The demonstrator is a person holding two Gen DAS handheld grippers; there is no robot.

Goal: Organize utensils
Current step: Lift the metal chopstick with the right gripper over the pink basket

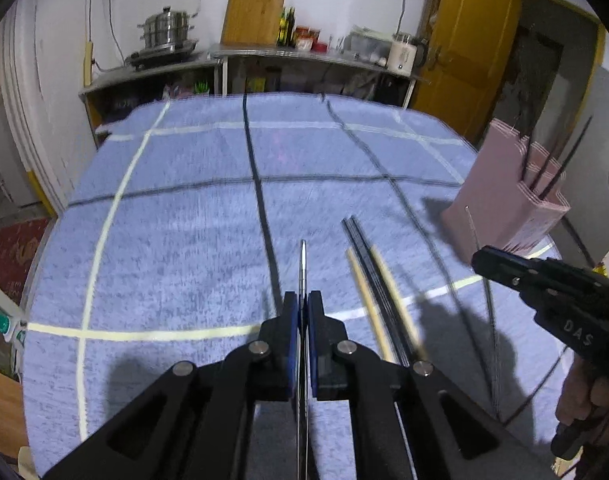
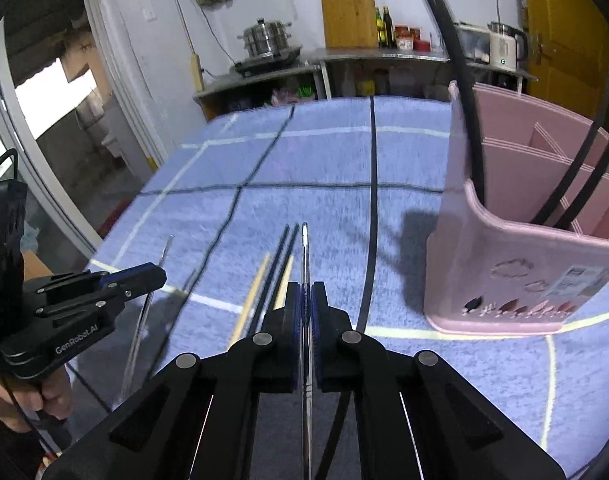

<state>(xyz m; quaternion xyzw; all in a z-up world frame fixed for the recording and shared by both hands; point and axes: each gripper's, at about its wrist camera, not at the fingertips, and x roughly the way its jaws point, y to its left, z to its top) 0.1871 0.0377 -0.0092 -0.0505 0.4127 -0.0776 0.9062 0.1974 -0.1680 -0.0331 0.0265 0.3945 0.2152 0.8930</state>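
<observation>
Steel chopstick (image 1: 303, 268) between left claw (image 1: 303, 308) pads, apparently clamped.

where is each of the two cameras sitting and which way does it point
Left wrist: on the left gripper, looking along its fingers, shut on a metal chopstick, down over the blue cloth; the right gripper shows at the right edge.
Right wrist: on the right gripper, shut on another metal chopstick, facing the same cloth with the pink holder close on the right; the left gripper and a hand show at the left.
Shared: the cloth, wooden and black chopsticks, the holder, the back shelf.
</observation>
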